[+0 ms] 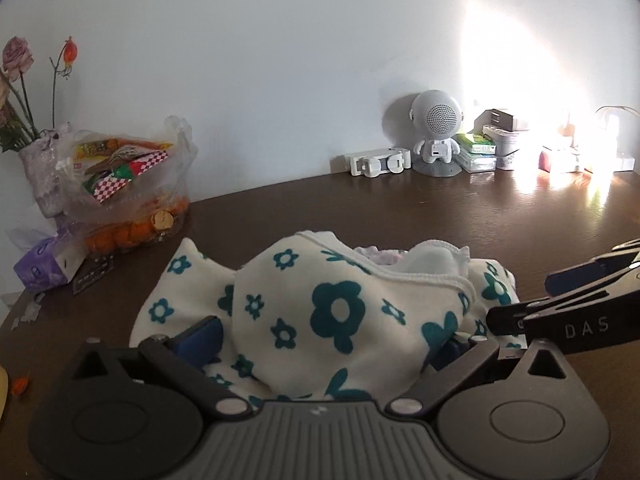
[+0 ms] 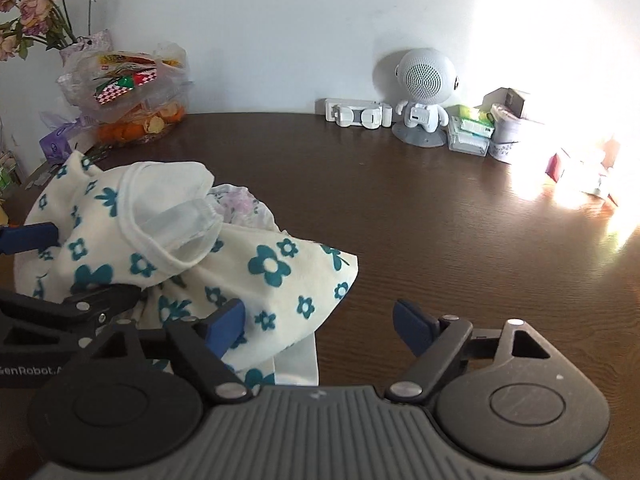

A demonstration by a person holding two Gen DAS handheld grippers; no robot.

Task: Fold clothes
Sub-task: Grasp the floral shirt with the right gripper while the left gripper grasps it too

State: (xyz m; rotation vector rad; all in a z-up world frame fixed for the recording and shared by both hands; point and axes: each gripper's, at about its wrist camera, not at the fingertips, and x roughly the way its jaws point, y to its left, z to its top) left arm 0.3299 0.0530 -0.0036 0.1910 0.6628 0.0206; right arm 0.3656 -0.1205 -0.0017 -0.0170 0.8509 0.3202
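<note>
Tongs [image 1: 332, 340] straddle bunched floral garment [image 1: 340, 300].

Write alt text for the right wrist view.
The open right gripper hovers at the edge of a crumpled cream garment with teal flowers on a dark brown wooden table; a white round-headed robot speaker stands by the wall.

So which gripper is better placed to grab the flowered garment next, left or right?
Left. The left gripper is open with the flowered garment bunched between its fingers; the right gripper is open mostly over bare table, at the cloth's edge.
</note>
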